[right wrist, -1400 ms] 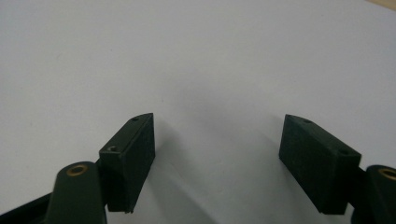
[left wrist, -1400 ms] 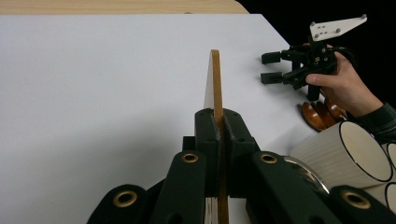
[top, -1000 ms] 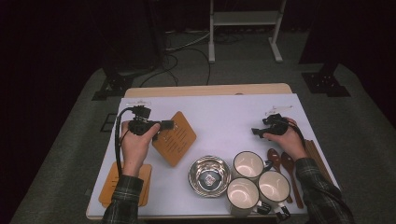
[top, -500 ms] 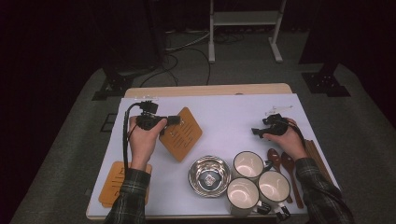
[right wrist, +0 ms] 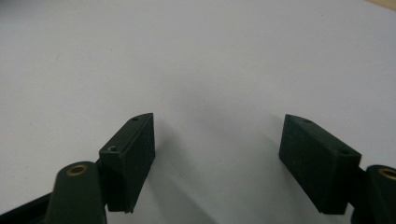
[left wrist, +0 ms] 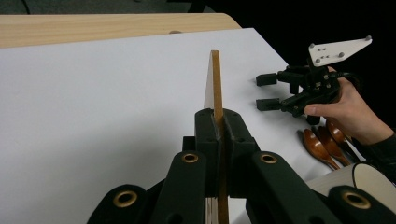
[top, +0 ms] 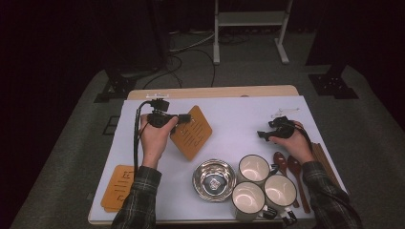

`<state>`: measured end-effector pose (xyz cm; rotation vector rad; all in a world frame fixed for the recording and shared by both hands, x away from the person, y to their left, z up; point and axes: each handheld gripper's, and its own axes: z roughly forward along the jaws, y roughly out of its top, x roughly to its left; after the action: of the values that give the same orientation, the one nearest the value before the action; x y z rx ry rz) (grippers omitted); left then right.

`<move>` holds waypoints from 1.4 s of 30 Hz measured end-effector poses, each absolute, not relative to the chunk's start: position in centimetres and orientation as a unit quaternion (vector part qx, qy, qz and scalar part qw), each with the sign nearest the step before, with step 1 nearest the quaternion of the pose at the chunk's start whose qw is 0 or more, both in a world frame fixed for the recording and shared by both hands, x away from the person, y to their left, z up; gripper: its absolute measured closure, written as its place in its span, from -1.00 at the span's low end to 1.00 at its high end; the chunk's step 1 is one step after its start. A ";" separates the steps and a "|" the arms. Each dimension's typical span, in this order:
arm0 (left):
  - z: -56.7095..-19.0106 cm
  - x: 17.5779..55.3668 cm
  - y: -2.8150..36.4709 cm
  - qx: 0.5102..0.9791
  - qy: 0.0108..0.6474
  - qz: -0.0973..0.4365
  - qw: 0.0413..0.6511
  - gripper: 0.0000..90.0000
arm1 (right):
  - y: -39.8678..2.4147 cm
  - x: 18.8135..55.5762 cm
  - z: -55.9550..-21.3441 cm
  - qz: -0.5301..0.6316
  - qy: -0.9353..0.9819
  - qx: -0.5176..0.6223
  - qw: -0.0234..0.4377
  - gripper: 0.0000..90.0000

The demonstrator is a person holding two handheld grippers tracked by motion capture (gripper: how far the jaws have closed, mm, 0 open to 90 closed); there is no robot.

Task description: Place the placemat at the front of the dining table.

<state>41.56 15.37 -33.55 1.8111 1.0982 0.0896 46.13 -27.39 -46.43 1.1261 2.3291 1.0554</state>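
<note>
A square wooden coaster [top: 192, 132] with slots hangs over the white table cover, pinched at its left corner by my left gripper [top: 180, 118]. In the left gripper view the coaster [left wrist: 215, 88] stands edge-on between the shut jaws of my left gripper [left wrist: 218, 122]. My right gripper [top: 262, 134] rests at the right side of the table with its jaws wide apart and nothing between them. In the right gripper view my right gripper [right wrist: 217, 140] looks down on bare white cover. The left gripper view also shows the right gripper [left wrist: 262, 91] off to the right.
A stack of wooden coasters [top: 119, 186] lies at the front left corner. A steel bowl [top: 214, 179] and three white mugs [top: 254, 169] stand near the front edge. Dark wooden spoons [top: 290, 168] and chopsticks [top: 327, 163] lie along the right edge.
My left hand has carried the coaster away from the person and slightly right across the table. The right hand has stayed where it was.
</note>
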 end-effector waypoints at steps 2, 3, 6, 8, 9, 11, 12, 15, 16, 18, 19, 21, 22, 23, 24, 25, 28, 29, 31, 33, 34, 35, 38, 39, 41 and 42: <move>-33.7 42.0 15.0 0.746 0.452 0.036 0.488 0.92 | -27.4 46.1 -46.4 0.372 0.821 0.397 0.173 -0.44; -33.7 42.1 14.9 0.746 0.453 0.035 0.487 0.92 | -27.4 46.1 -46.4 0.372 0.821 0.397 0.173 -0.44; -33.7 42.7 14.5 0.745 0.453 0.034 0.488 0.92 | -27.4 46.1 -46.4 0.372 0.821 0.397 0.173 -0.44; -33.8 43.0 14.3 0.745 0.453 0.032 0.489 0.92 | -27.4 46.1 -46.4 0.372 0.821 0.397 0.173 -0.44; -33.8 43.1 14.1 0.744 0.454 0.032 0.489 0.92 | -27.4 46.1 -46.4 0.372 0.821 0.397 0.173 -0.44; -33.8 43.5 13.9 0.743 0.454 0.031 0.490 0.92 | -27.4 46.1 -46.4 0.372 0.821 0.397 0.173 -0.44; -33.8 43.6 13.9 0.744 0.453 0.032 0.491 0.92 | -27.4 46.1 -46.4 0.372 0.821 0.397 0.173 -0.44; -33.7 44.0 13.6 0.742 0.455 0.031 0.492 0.92 | -27.4 46.1 -46.4 0.372 0.821 0.397 0.173 -0.44; -33.7 44.2 13.6 0.742 0.455 0.031 0.491 0.92 | -27.4 46.1 -46.4 0.372 0.821 0.397 0.173 -0.44; -33.6 44.5 13.4 0.740 0.455 0.031 0.494 0.92 | -27.4 46.1 -46.4 0.372 0.821 0.398 0.173 -0.44; -33.6 44.6 13.3 0.740 0.455 0.031 0.494 0.92 | -27.4 46.1 -46.4 0.372 0.820 0.398 0.173 -0.44; -33.5 44.8 13.1 0.740 0.456 0.030 0.494 0.92 | -27.4 46.1 -46.4 0.373 0.820 0.398 0.173 -0.44; -33.5 44.9 13.0 0.740 0.456 0.031 0.494 0.92 | -27.4 46.1 -46.4 0.372 0.820 0.398 0.172 -0.44; -33.5 45.0 12.9 0.741 0.455 0.030 0.494 0.92 | -27.4 46.1 -46.4 0.372 0.821 0.398 0.173 -0.44; -33.5 45.2 12.8 0.742 0.453 0.031 0.493 0.92 | -27.4 46.1 -46.4 0.372 0.820 0.398 0.173 -0.44; -33.5 45.3 12.7 0.742 0.454 0.030 0.493 0.92 | -27.4 46.1 -46.4 0.372 0.821 0.398 0.172 -0.44; -33.5 45.7 12.3 0.741 0.454 0.029 0.494 0.92 | -27.4 46.1 -46.4 0.372 0.821 0.398 0.172 -0.44; -33.5 45.9 12.2 0.741 0.454 0.029 0.493 0.92 | -27.4 46.1 -46.4 0.372 0.820 0.398 0.172 -0.44; -33.5 46.2 12.1 0.741 0.455 0.028 0.492 0.92 | -27.4 46.1 -46.4 0.372 0.821 0.397 0.173 -0.44; -33.6 46.6 11.9 0.743 0.453 0.028 0.492 0.92 | -27.4 46.1 -46.4 0.372 0.821 0.397 0.173 -0.44; -33.6 46.8 11.8 0.743 0.454 0.026 0.491 0.92 | -27.4 46.1 -46.4 0.373 0.821 0.397 0.173 -0.44; -33.6 46.9 11.6 0.741 0.457 0.025 0.491 0.92 | -27.4 46.1 -46.4 0.373 0.820 0.398 0.173 -0.44; -33.8 47.3 11.2 0.742 0.457 0.023 0.489 0.92 | -27.4 46.1 -46.4 0.373 0.820 0.398 0.172 -0.44; -33.9 47.5 11.2 0.742 0.458 0.022 0.489 0.92 | -27.4 46.1 -46.4 0.373 0.820 0.398 0.172 -0.44; -34.1 47.8 11.1 0.741 0.460 0.020 0.489 0.92 | -27.4 46.2 -46.4 0.373 0.821 0.397 0.173 -0.44; -34.1 47.9 11.1 0.741 0.460 0.020 0.488 0.92 | -27.4 46.2 -46.4 0.373 0.821 0.397 0.173 -0.44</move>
<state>47.93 11.06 -34.13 1.8014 1.1190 0.0484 46.16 -27.40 -46.45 1.1247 2.3271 1.0586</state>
